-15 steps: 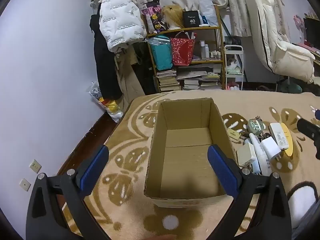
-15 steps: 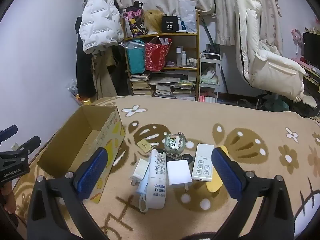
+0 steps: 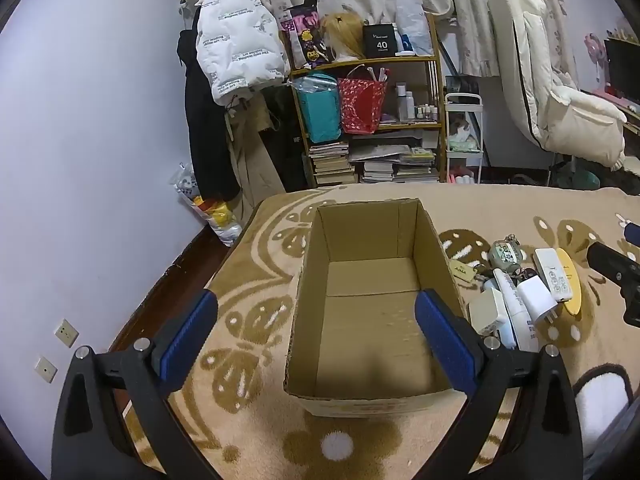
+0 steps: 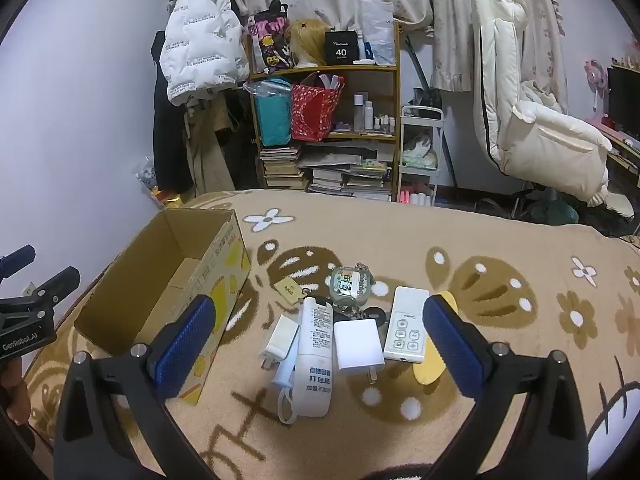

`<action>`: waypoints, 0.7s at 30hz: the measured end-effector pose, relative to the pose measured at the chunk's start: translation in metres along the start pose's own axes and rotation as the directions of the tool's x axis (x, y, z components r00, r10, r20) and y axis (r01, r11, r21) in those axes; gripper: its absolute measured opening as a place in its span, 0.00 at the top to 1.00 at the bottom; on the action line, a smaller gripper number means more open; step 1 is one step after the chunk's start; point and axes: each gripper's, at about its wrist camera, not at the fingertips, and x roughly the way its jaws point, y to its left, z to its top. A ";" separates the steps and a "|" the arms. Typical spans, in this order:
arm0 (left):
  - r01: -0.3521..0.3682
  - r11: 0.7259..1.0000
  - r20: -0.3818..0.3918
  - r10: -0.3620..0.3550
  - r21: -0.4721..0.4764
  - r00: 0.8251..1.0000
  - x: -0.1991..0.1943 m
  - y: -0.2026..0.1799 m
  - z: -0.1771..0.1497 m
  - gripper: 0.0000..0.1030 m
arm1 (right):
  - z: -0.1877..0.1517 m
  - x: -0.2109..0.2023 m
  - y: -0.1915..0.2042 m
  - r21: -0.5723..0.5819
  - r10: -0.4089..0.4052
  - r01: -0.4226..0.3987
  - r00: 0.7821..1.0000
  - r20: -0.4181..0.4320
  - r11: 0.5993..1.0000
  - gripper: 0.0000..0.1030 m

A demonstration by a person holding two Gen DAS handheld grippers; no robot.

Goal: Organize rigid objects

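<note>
An empty open cardboard box stands on the patterned blanket; it also shows in the right wrist view. My left gripper is open above the box's near end, holding nothing. A cluster of small items lies right of the box: a white tube, two white chargers, a white remote, a yellow oval pad, a round keychain and a tan tag. My right gripper is open above this cluster, empty.
The blanket-covered bed ends at its left edge near the wall. A shelf with bags and books, hanging coats and a white chair stand beyond the far edge.
Both views are nearly unchanged; the left gripper has shifted very slightly. Both grippers stay open.
</note>
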 end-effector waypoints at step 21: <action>0.010 1.000 -0.020 -0.010 0.000 1.000 0.004 0.000 0.000 0.04 | -0.003 0.003 0.000 -0.001 -0.002 0.002 1.000 -0.008 1.000 0.00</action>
